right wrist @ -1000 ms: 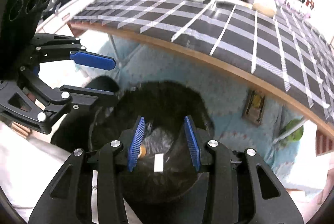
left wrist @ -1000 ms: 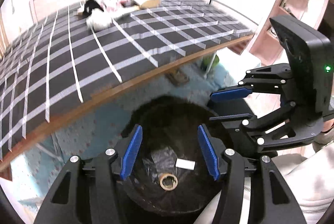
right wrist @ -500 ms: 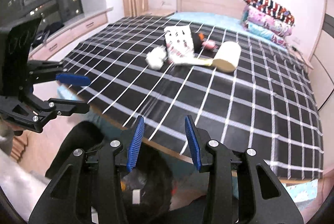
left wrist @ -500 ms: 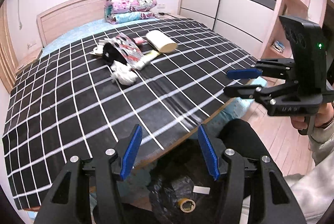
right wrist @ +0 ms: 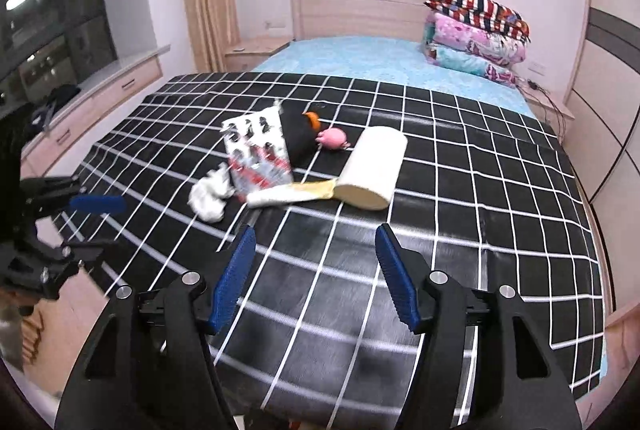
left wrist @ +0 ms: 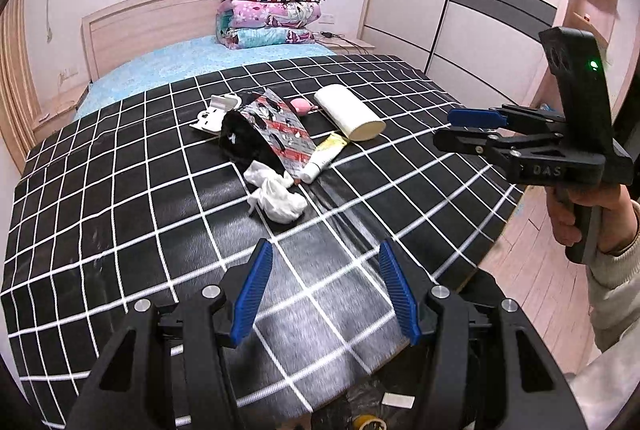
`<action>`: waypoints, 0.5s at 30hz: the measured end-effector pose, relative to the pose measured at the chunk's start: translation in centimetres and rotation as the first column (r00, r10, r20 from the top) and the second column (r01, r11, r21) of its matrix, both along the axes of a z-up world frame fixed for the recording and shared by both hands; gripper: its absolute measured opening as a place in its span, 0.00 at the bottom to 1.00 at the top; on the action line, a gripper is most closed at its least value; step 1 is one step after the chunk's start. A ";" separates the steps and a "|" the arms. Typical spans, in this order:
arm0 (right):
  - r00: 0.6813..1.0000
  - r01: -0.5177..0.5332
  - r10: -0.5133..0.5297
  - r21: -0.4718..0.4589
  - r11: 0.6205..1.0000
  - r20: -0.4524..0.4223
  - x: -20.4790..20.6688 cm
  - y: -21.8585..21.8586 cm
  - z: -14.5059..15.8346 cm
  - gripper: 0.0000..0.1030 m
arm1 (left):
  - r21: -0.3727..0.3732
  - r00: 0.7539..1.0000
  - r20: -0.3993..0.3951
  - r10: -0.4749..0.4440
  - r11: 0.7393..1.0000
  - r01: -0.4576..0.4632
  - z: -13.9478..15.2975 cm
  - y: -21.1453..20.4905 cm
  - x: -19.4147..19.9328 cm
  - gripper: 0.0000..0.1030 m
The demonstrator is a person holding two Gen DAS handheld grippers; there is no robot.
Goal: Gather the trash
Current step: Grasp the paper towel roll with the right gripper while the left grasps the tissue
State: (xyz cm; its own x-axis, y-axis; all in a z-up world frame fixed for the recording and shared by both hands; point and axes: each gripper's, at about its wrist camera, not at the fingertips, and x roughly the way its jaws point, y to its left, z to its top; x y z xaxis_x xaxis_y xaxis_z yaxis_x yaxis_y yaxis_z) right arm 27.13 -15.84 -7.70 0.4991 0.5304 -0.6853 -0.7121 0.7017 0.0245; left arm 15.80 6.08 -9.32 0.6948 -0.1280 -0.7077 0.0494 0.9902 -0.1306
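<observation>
Both grippers, left (left wrist: 324,290) and right (right wrist: 316,274), are wide open and empty above the bed's checked cover (left wrist: 120,230). Trash lies mid-bed; crumpled tissue (left wrist: 278,197) is nearest. Recommend descending squarely, pinching tissue without snagging cover.

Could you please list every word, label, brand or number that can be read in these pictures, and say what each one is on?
"DAS" – raised letters on the side of the right hand-held gripper, seen from the left wrist camera.
The printed wrapper shows pictures and red bands; any writing is too small to read.
The tube shows no readable print.
Nothing else bears readable text.
</observation>
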 end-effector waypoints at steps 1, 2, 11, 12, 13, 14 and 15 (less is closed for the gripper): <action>1.000 0.004 -0.004 -0.003 1.000 -0.004 0.4 0.3 -0.1 0.60 | -0.002 1.000 0.000 0.002 1.000 -0.002 -0.1 0.2 0.5 0.52; 1.000 0.008 -0.008 -0.006 1.000 -0.007 1.0 0.6 -0.2 0.60 | -0.003 1.000 -0.001 0.004 1.000 -0.004 -0.1 0.2 0.7 0.52; 0.995 0.081 -0.083 -0.027 0.996 -0.059 6.3 2.9 -1.8 0.66 | -0.017 0.999 -0.038 0.030 0.999 -0.030 -2.0 1.8 4.5 0.52; 0.993 0.092 -0.094 -0.029 0.995 -0.068 7.1 3.1 -2.1 0.66 | -0.009 0.998 -0.047 0.035 0.999 -0.035 -2.3 2.0 5.0 0.52; 0.991 0.105 -0.107 -0.035 0.994 -0.078 7.7 3.3 -2.4 0.66 | -0.004 0.998 -0.053 0.036 0.999 -0.037 -2.5 2.0 5.2 0.52; 0.990 0.112 -0.115 -0.036 0.993 -0.083 8.0 3.4 -2.6 0.66 | -0.004 0.998 -0.058 0.036 0.999 -0.036 -2.8 2.1 5.6 0.52; 0.989 0.118 -0.120 -0.034 0.992 -0.090 8.5 3.5 -2.8 0.66 | -0.002 0.998 -0.060 0.037 0.999 -0.037 -2.9 2.2 5.9 0.52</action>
